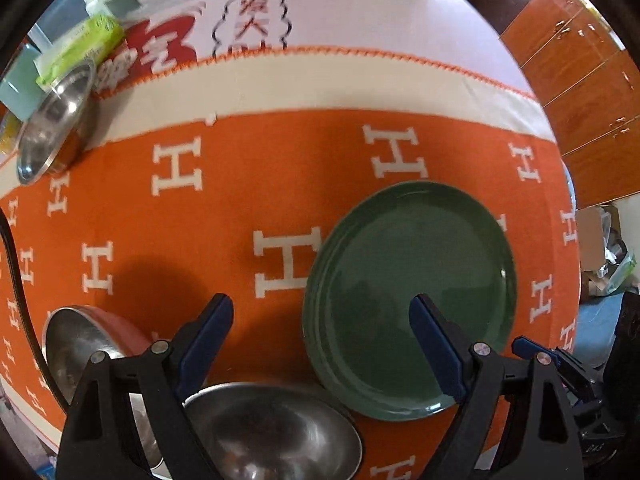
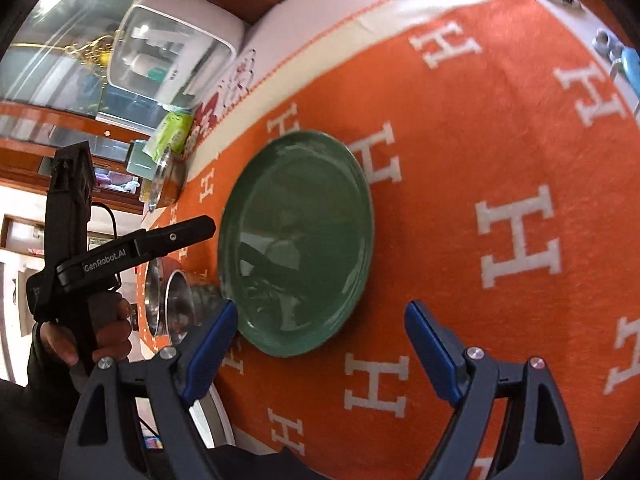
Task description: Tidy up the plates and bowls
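Green plates: we judge the glazed stack heavy, slippery, breakable; grip the rim
Steel bowl: light, stiff
Left gripper: jaws apart, empty
Right gripper: jaws apart, empty

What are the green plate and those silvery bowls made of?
Green plate: probably glazed ceramic, since its surface is glossy with window reflections. Near bowl and far bowl: apparently stainless steel, with a grey mirror-like sheen and thin rims.
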`<state>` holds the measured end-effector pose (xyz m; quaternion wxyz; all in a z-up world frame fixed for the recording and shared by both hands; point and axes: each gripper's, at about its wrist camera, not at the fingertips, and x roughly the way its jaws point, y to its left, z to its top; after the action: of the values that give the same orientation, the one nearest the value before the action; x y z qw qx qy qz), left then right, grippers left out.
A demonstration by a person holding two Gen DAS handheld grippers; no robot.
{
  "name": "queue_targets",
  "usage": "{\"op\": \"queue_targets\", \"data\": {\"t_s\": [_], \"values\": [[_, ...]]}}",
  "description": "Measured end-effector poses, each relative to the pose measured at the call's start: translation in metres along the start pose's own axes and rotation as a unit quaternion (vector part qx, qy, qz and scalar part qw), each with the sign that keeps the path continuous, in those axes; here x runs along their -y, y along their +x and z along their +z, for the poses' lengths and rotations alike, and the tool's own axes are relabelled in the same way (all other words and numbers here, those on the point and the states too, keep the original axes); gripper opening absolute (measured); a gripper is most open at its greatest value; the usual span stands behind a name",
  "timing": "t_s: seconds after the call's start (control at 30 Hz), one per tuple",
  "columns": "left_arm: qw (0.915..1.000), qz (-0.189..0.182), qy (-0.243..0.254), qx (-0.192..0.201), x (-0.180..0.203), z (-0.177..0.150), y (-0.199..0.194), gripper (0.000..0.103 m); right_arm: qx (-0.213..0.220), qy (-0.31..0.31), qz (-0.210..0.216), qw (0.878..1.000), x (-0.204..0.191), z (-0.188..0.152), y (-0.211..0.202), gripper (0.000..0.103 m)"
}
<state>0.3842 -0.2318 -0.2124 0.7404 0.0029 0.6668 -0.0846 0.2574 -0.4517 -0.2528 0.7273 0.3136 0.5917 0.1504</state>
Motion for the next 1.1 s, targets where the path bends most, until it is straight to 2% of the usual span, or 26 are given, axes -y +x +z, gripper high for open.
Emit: {"op": "queue_targets", "data": {"t_s": [0.1, 0.2, 0.3, 0.5, 0.63, 0.77, 0.87, 0.9, 1.1], "values": [[0.9997, -0.005, 0.004, -0.024, -0.002, 0.003, 0.014, 0.089, 0.000, 0.007, 0.007, 1.000, 0.002, 0.002, 0.004, 0.086], [0.9993, 0.004, 0.009, -0.035, -0.001, 0.005, 0.023, 0.089, 0.005, 0.008, 0.012, 1.000, 0.004, 0.003, 0.004, 0.086], [0.9990, -0.006, 0.004, -0.045, -0.002, 0.007, 0.031, 0.089, 0.010, 0.006, 0.014, 1.000, 0.003, 0.004, 0.004, 0.085], [0.9971, -0.019, 0.011, -0.073, 0.004, 0.009, 0.045, 0.076, 0.016, 0.007, 0.018, 1.000, 0.003, 0.009, 0.005, 0.075], [0.9967, -0.008, 0.027, -0.076, 0.016, 0.007, 0.052, 0.069, 0.020, 0.005, 0.014, 1.000, 0.004, 0.012, 0.006, 0.062], [0.9958, -0.001, 0.047, -0.078, 0.024, 0.005, 0.052, 0.067, 0.025, 0.008, 0.015, 1.000, 0.006, 0.013, 0.007, 0.051], [0.9955, -0.007, 0.056, -0.077, 0.029, 0.004, 0.052, 0.059, 0.028, 0.014, 0.017, 0.999, 0.008, 0.014, 0.009, 0.045], [0.9954, -0.010, 0.058, -0.076, 0.031, 0.004, 0.051, 0.056, 0.028, 0.017, 0.016, 0.999, 0.010, 0.015, 0.009, 0.040], [0.9958, -0.011, 0.054, -0.073, 0.033, 0.006, 0.052, 0.054, 0.031, 0.043, 0.017, 0.998, 0.020, 0.014, 0.009, 0.020]]}}
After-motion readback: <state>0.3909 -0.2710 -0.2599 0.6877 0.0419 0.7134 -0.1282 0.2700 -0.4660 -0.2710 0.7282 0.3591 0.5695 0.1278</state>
